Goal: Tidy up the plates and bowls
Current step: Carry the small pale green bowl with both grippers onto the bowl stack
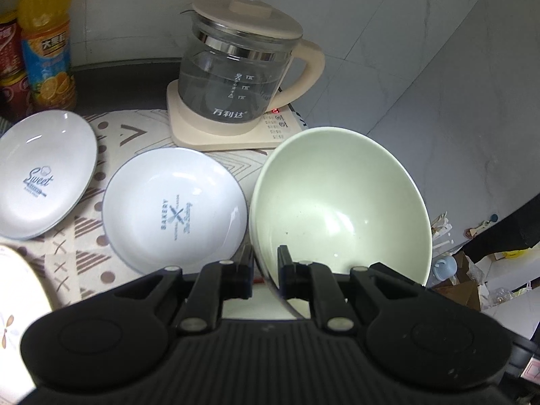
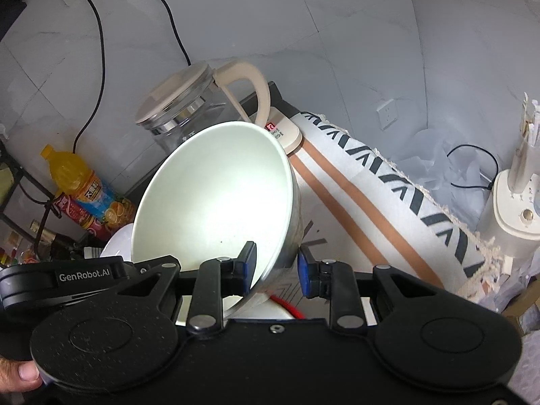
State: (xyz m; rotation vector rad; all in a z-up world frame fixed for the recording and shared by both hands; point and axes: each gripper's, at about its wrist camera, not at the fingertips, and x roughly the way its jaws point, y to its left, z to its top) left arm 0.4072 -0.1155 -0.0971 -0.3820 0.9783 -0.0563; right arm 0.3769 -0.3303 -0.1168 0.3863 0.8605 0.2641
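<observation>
A pale green bowl (image 1: pixel 341 202) hangs tilted above the table, with my left gripper (image 1: pixel 266 260) shut on its near rim. In the right wrist view the bowl (image 2: pixel 216 195) tips to the left and my right gripper (image 2: pixel 276 258) is shut on its lower wall. A black housing marked GenRobot.AI (image 2: pixel 84 275) shows at that bowl's lower left. Two white plates lie on the patterned cloth (image 1: pixel 111 135): one printed "Sweet" (image 1: pixel 44 175) at the left, one printed "Bakery" (image 1: pixel 175 209) beside the bowl.
A glass kettle (image 1: pixel 236 67) stands on its cream base behind the plates. An orange drink bottle (image 1: pixel 47 40) and red cans are at the back left. A floral dish edge (image 1: pixel 17 287) shows at the lower left. A thumb (image 2: pixel 20 378) grips the handle.
</observation>
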